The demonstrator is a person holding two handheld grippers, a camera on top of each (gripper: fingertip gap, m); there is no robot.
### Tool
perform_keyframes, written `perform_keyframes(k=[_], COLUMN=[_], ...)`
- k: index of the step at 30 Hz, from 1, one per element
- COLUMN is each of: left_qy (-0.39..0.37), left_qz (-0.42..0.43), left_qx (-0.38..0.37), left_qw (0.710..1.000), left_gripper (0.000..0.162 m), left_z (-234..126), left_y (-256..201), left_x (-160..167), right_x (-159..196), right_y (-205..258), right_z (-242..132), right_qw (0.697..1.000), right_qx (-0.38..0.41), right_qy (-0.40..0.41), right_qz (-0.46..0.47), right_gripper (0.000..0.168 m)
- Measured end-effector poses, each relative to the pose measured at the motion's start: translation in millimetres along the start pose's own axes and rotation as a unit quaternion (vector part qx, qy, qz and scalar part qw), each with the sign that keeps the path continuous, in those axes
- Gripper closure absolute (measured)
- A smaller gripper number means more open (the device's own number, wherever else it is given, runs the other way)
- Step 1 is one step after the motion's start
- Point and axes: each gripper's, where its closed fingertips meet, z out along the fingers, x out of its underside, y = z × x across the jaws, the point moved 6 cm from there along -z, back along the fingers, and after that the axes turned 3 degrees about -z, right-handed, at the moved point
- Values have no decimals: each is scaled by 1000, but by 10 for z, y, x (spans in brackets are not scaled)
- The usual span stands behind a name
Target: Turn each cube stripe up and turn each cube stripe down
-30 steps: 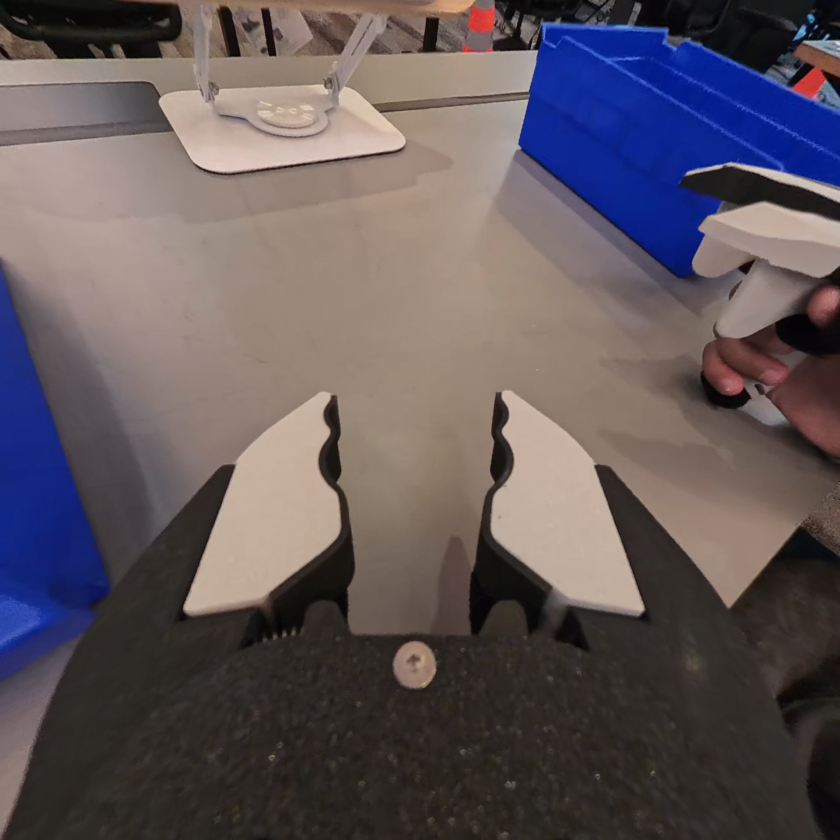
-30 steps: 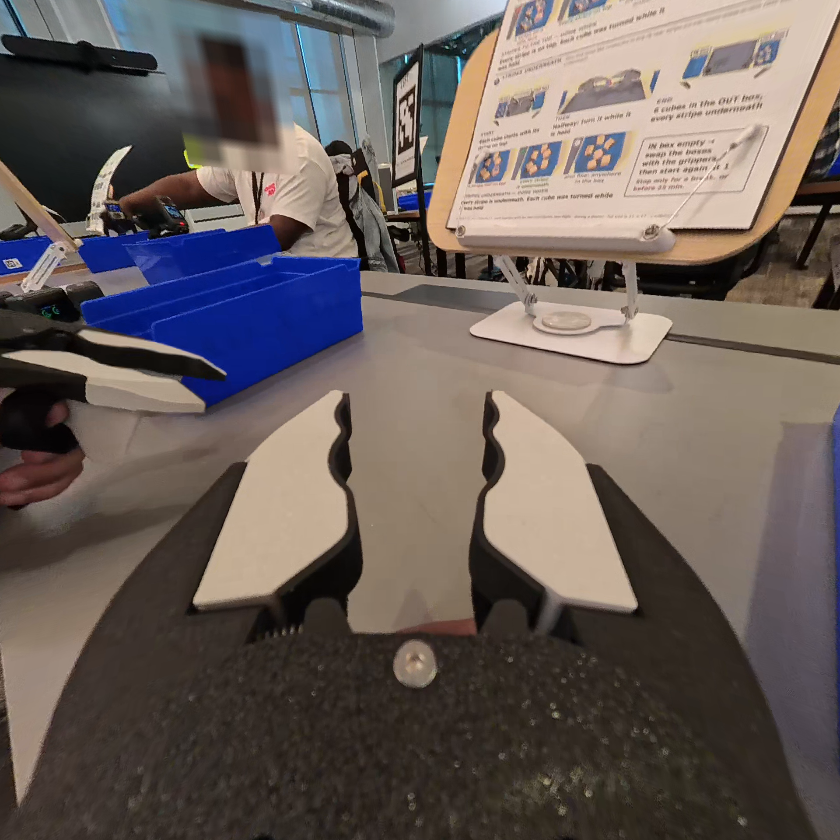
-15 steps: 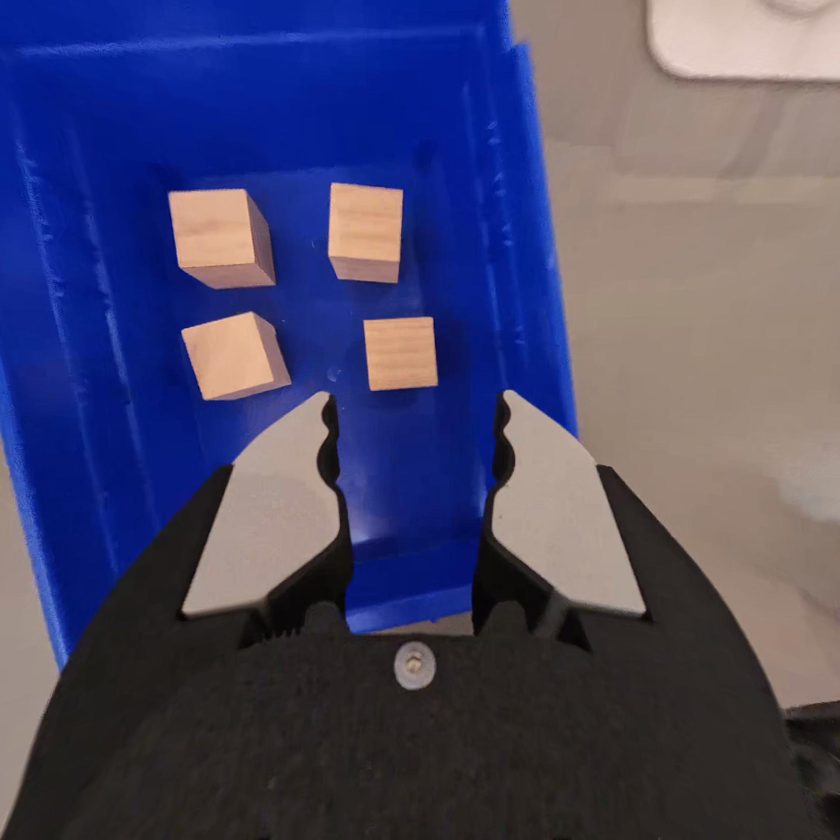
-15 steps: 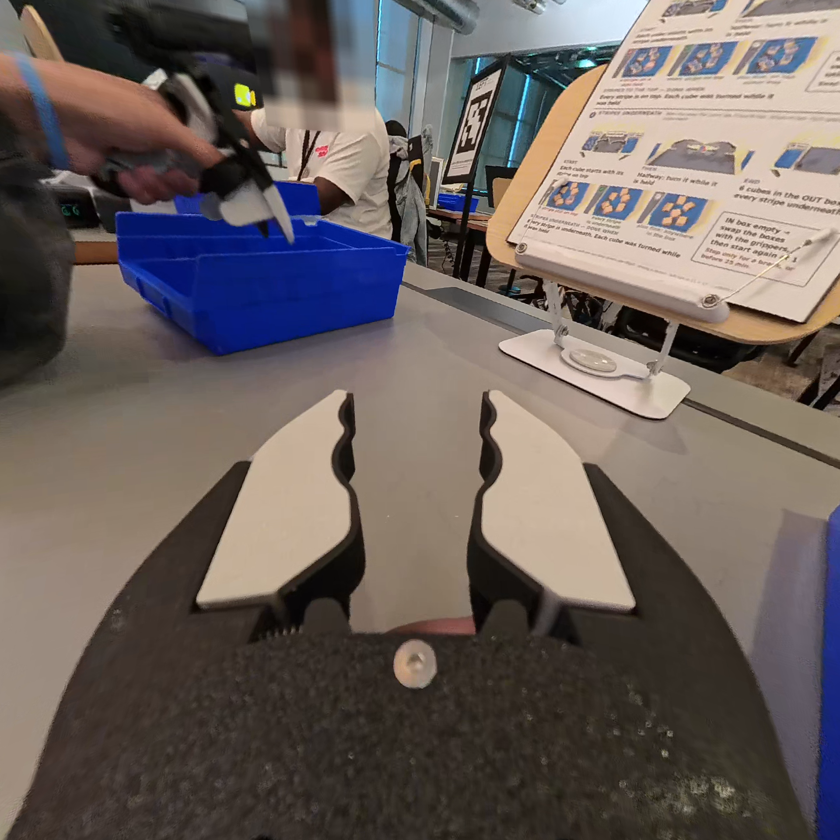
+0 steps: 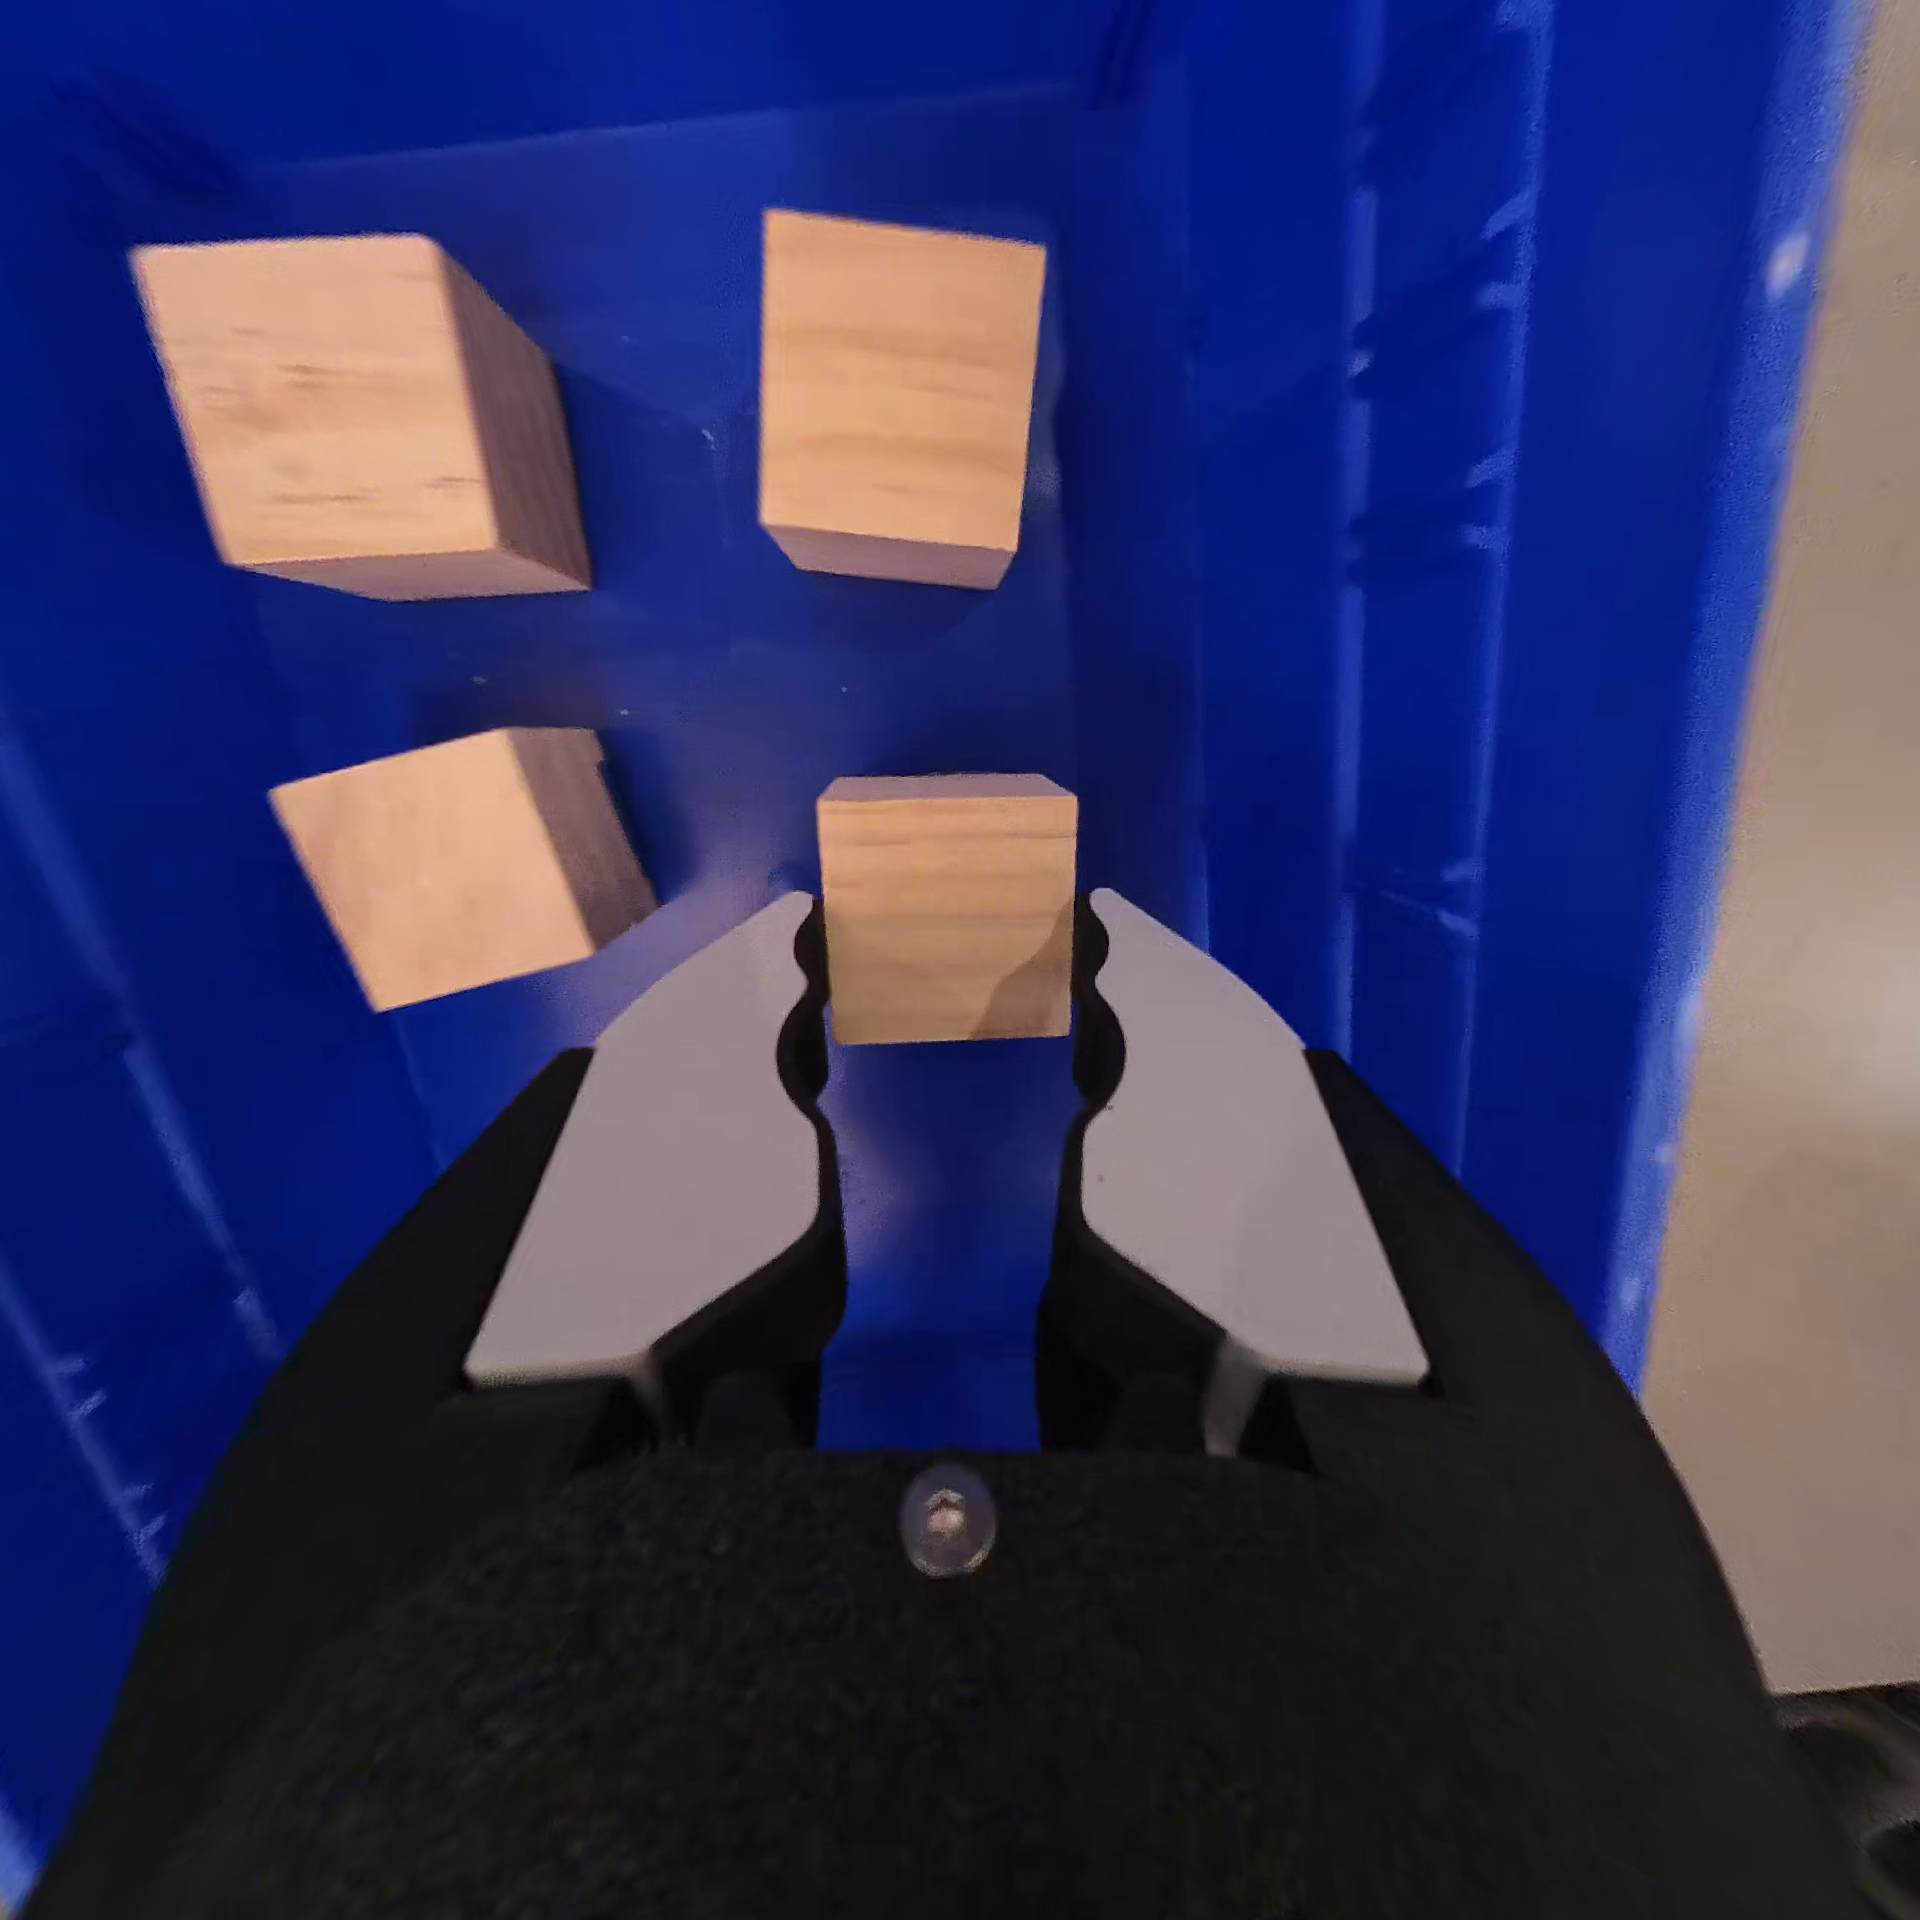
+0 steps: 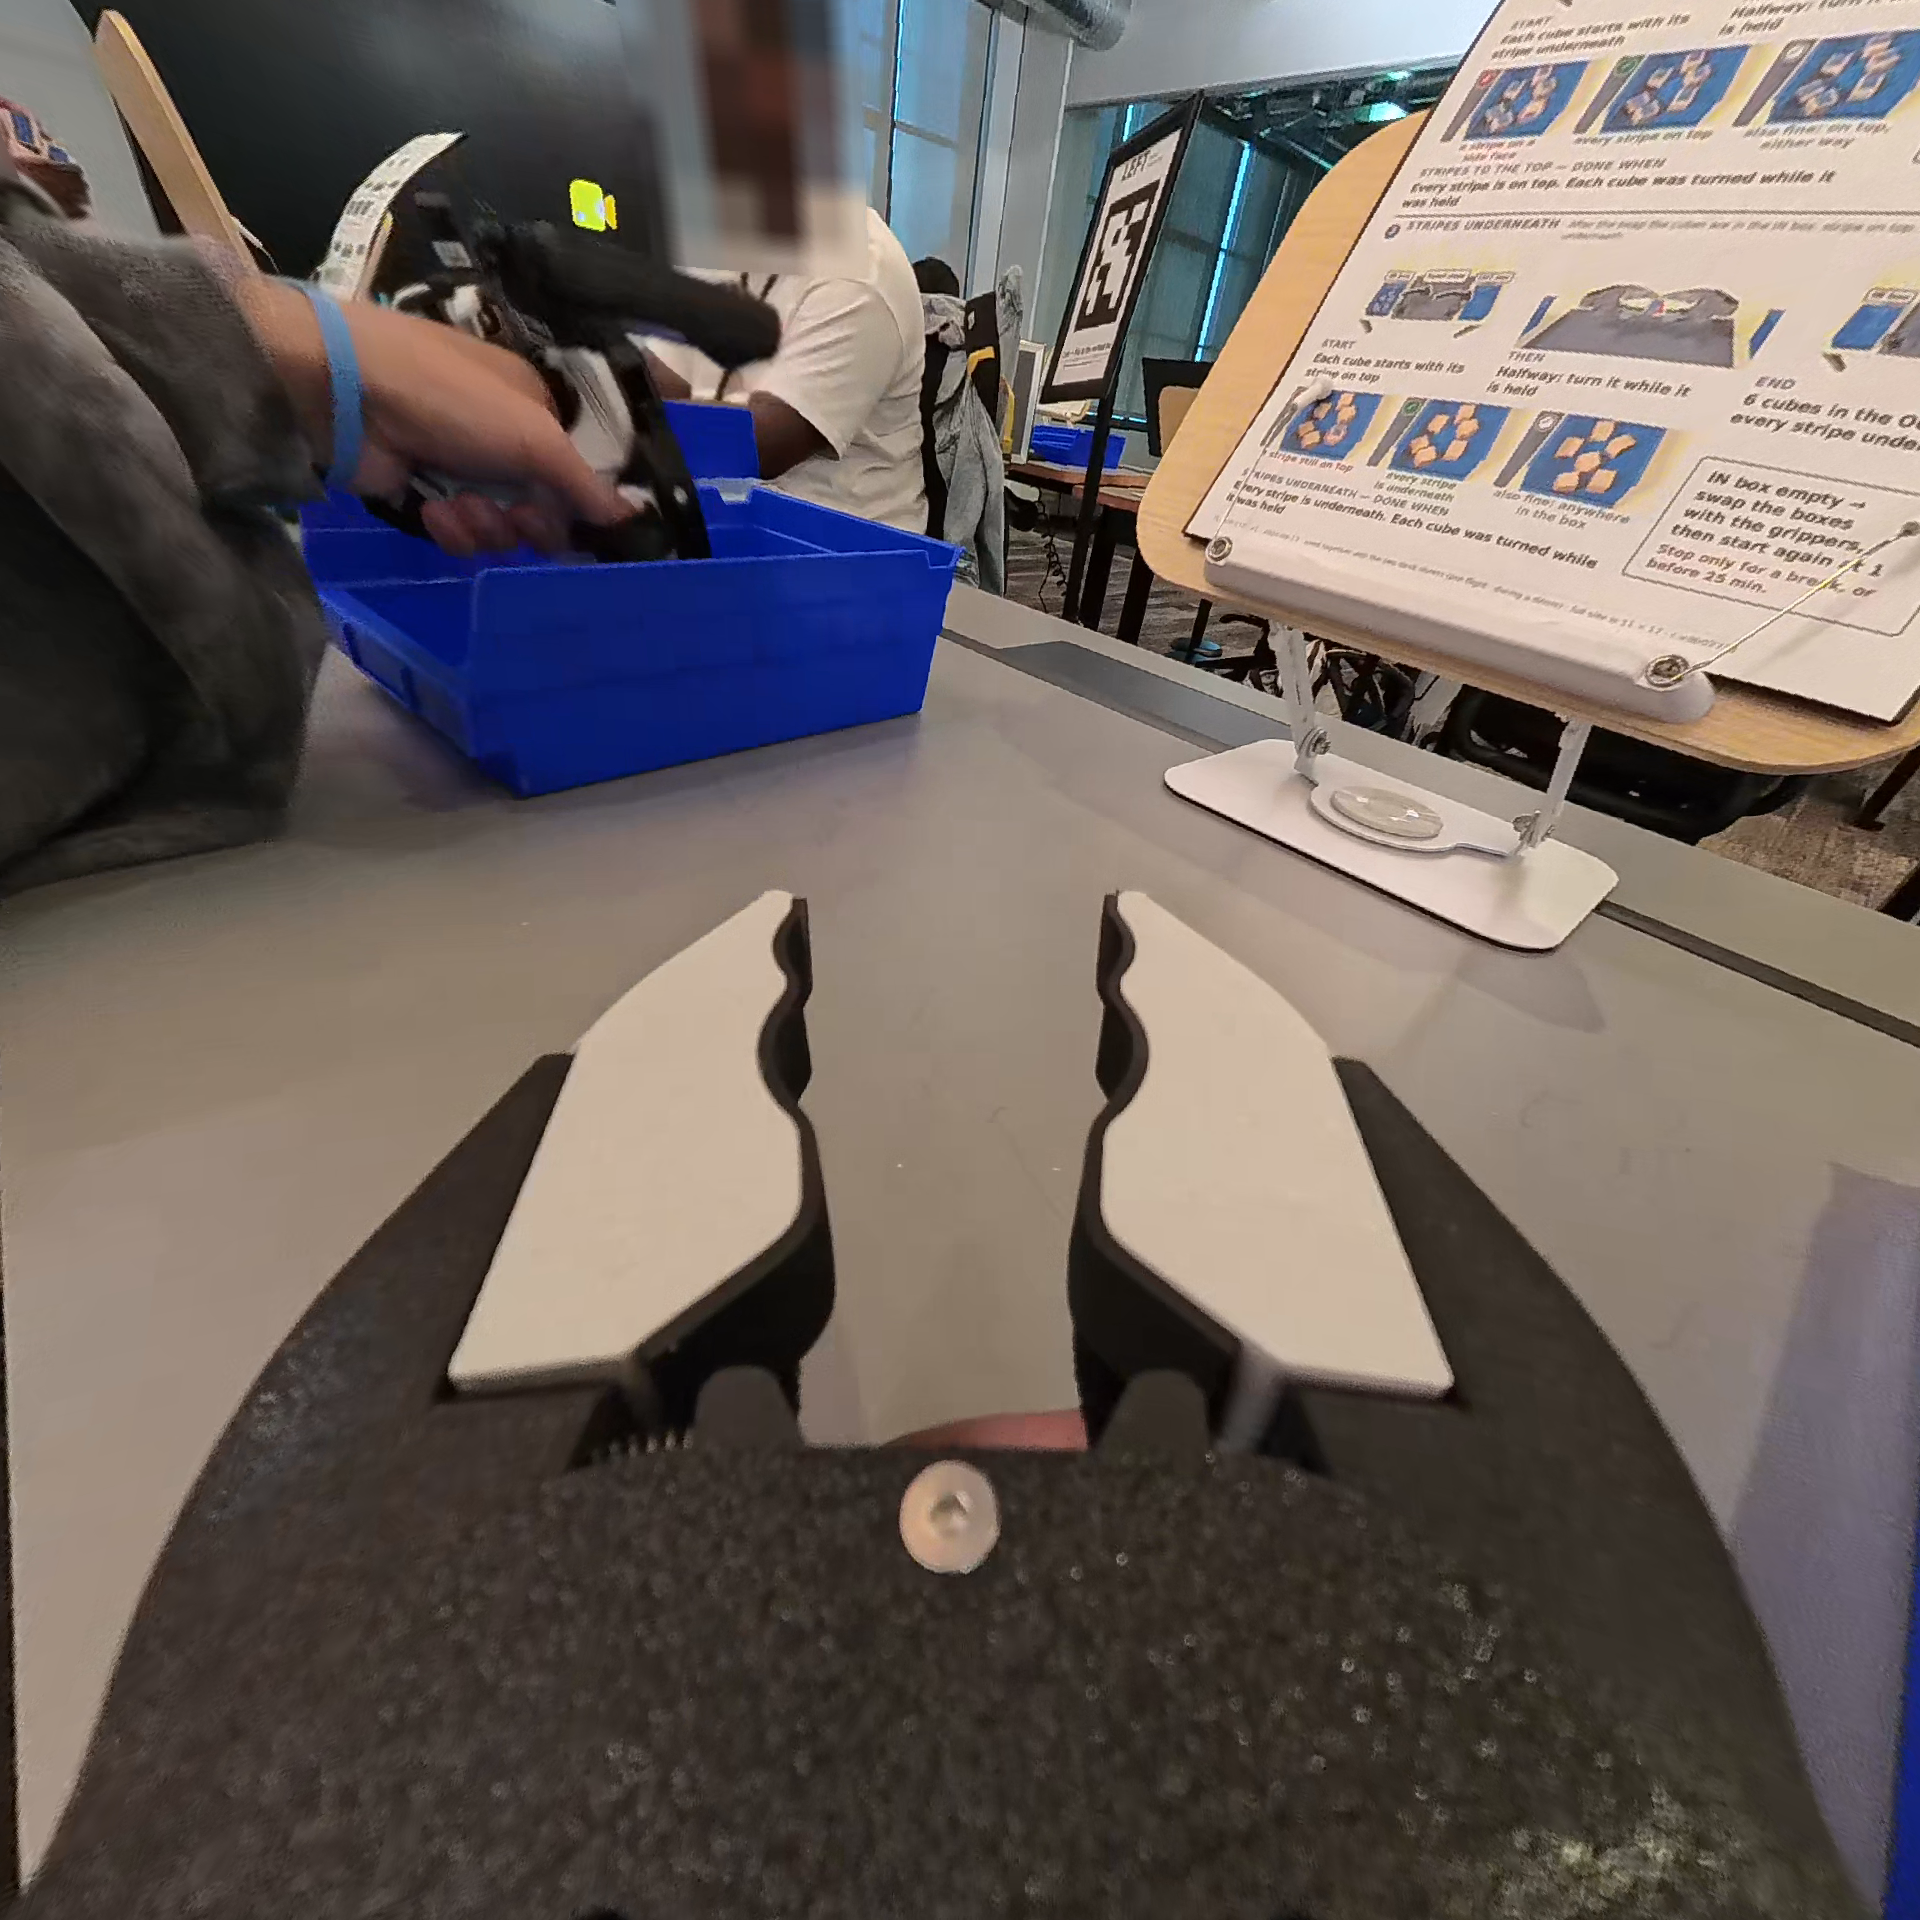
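Several plain wooden cubes lie in a blue bin (image 5: pixel 1299 520), with no stripe showing on their visible faces. My left gripper (image 5: pixel 945 906) reaches down into the bin, and its fingertips press both sides of the near right cube (image 5: pixel 948 935). Other cubes sit at the far left (image 5: pixel 343 405), far right (image 5: pixel 894 384) and near left (image 5: pixel 447 873). My right gripper (image 6: pixel 951 914) is open and empty, low over the grey table (image 6: pixel 935 810). In the right wrist view the left gripper (image 6: pixel 644 499) dips into the blue bin (image 6: pixel 665 665).
An instruction board on a white stand (image 6: pixel 1392 831) stands at the back right of the table. The blue edge of another bin (image 6: pixel 1903 1558) shows at the far right. People sit at other tables behind. A sleeved arm (image 6: pixel 135 540) fills the left side.
My left gripper swung from the table over the blue bin, came down onto the near right cube, and its jaws narrowed onto it. My right gripper stayed open, turning slightly left.
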Motion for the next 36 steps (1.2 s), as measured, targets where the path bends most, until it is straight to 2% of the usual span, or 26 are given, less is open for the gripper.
perform_keyframes(k=[7,8,11,14,19,21,24,26,32,36], left_qy=[-153,-172,-191,-185,-115,-81,-32,2,-5,4], left_qz=[-17,-13,-2,32,58,48,9,2,-17,-26], left_qx=[115,144,301,356,527,586,690,701,702,705], left_qw=[981,974,934,916,840,805,723,713,712,708], left_gripper=[118,118,118,118,119,119,119,119,119,119], left_z=[-1001,-1109,-1312,-1257,-972,-843,-792,-752,-781,-787], left_y=[2,-72,-477,-961,-2028,-2378,-2697,-2775,-2769,-2780], left_x=[136,173,300,434,650,694,708,705,707,760], right_x=[-6,-9,-15,-29,-23,-22,-28,-54,-49,-25], right_y=[-14,-24,-78,-163,-313,-349,-363,-327,-139,-116], right_z=[3,2,-18,-56,-109,-123,-139,-130,-44,7], right_qw=[1000,1000,1000,999,997,996,996,995,981,982], right_qx=[3,4,11,19,23,14,-8,-42,-169,-174], right_qy=[-2,-3,-6,-13,-25,-32,-42,-51,-36,-20], right_qz=[-2,-1,14,34,65,76,78,77,89,64], right_gripper=[116,116,116,117,117,117,118,118,108,97])
